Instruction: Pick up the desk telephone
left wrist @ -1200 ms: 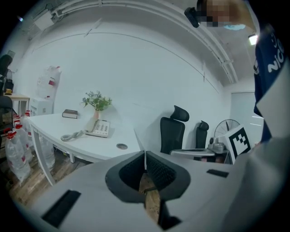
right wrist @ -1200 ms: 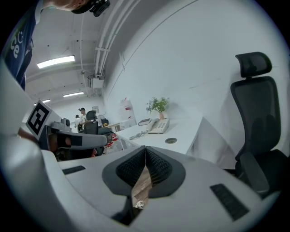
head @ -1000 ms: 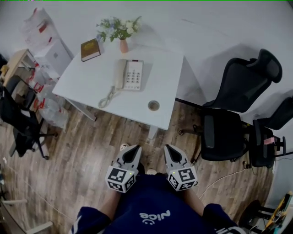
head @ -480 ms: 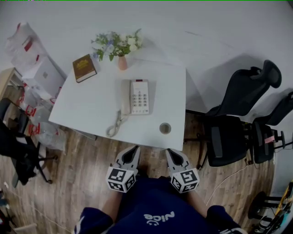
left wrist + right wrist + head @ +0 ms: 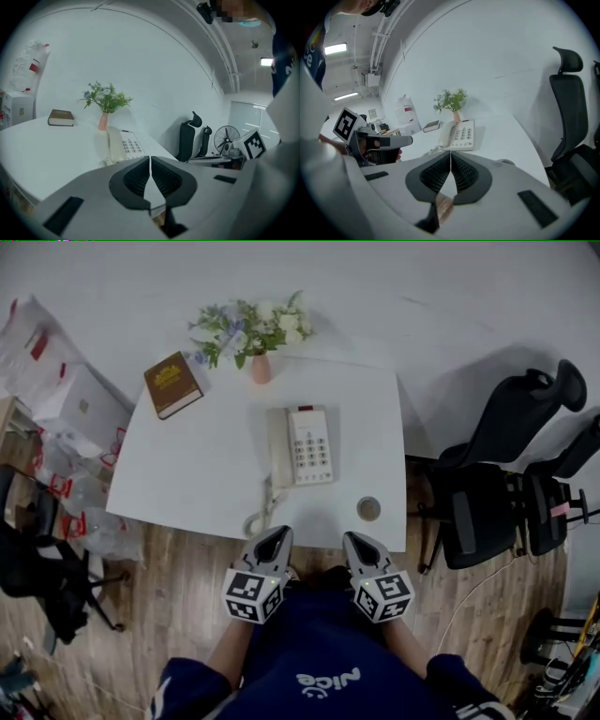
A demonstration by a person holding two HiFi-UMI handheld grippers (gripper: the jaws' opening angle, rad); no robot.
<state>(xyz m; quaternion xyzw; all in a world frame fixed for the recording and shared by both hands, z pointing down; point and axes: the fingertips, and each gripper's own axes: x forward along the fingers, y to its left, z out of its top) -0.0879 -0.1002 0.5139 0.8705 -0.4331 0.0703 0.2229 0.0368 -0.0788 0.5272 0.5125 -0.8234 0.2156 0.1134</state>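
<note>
A cream desk telephone [image 5: 302,448] lies on the white table [image 5: 202,474], handset on its left side, with a coiled cord [image 5: 260,515] trailing to the near edge. It also shows in the left gripper view [image 5: 122,146] and the right gripper view [image 5: 458,135]. My left gripper [image 5: 279,537] and right gripper [image 5: 356,540] are both shut and empty, side by side at the table's near edge, short of the phone. In the left gripper view my left gripper [image 5: 150,160] has its jaws pressed together; so does my right gripper [image 5: 450,154].
A brown book [image 5: 172,383] lies at the table's far left and a pink vase of flowers [image 5: 259,364] stands behind the phone. A small round object [image 5: 368,509] sits near the front right corner. Black office chairs [image 5: 502,486] stand to the right, boxes and bags [image 5: 66,399] to the left.
The person has walked up to the table: it and the phone have come much closer in the head view. Both grippers, still shut, now reach the table's near edge.
</note>
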